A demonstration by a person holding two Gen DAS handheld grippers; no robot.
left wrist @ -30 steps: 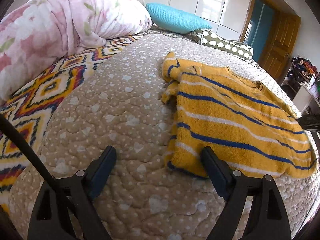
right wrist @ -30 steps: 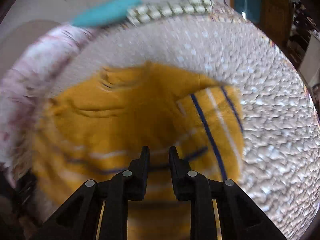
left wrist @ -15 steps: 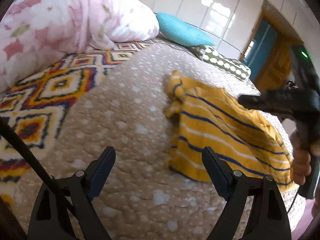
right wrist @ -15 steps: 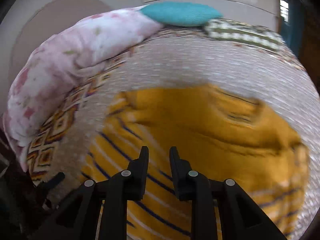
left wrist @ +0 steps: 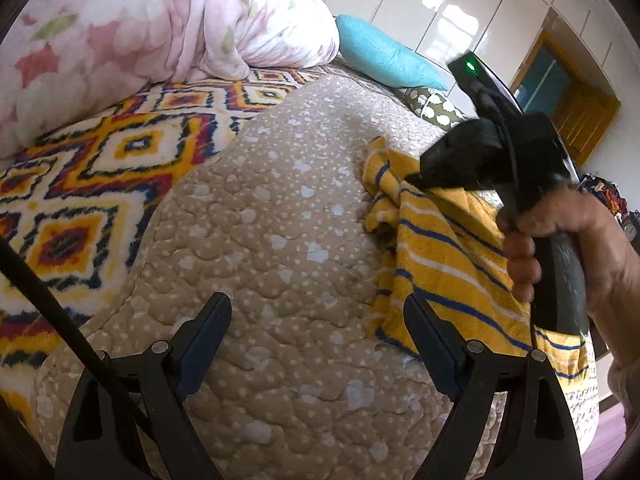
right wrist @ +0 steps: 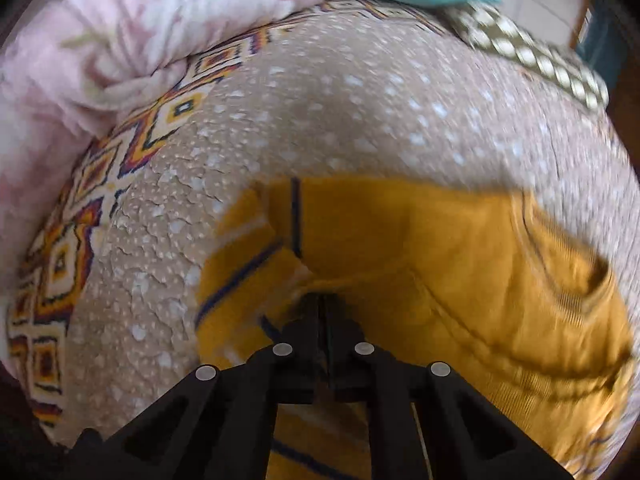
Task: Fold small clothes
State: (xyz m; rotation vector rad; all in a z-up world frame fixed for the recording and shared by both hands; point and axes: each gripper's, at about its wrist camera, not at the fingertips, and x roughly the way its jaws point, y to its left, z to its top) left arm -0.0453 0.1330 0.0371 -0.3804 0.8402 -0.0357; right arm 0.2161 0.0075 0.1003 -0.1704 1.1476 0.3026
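A yellow sweater [left wrist: 440, 264] with blue and white stripes lies partly folded on the beige quilted bed [left wrist: 280, 220]. In the left wrist view it is to the right of my left gripper [left wrist: 316, 308], which hovers open over bare quilt with nothing between its fingers. A hand [left wrist: 560, 232] holds my right gripper [left wrist: 414, 178] with its tip down on the sweater's far left part. In the right wrist view, my right gripper [right wrist: 322, 300] has its jaws closing tight together on a puckered fold of the sweater [right wrist: 400, 240] near a sleeve.
A pink floral duvet [left wrist: 140, 32] is piled at the far left. A diamond-patterned blanket [left wrist: 100, 168] lies along the left. A teal pillow [left wrist: 384, 60] and a dotted pillow [left wrist: 436, 108] are at the head of the bed. A wooden door [left wrist: 580, 108] stands far right.
My right gripper swept leftward across the sweater, came down on its left part and shut on a fold. My left gripper drifted a little and rolled, still open.
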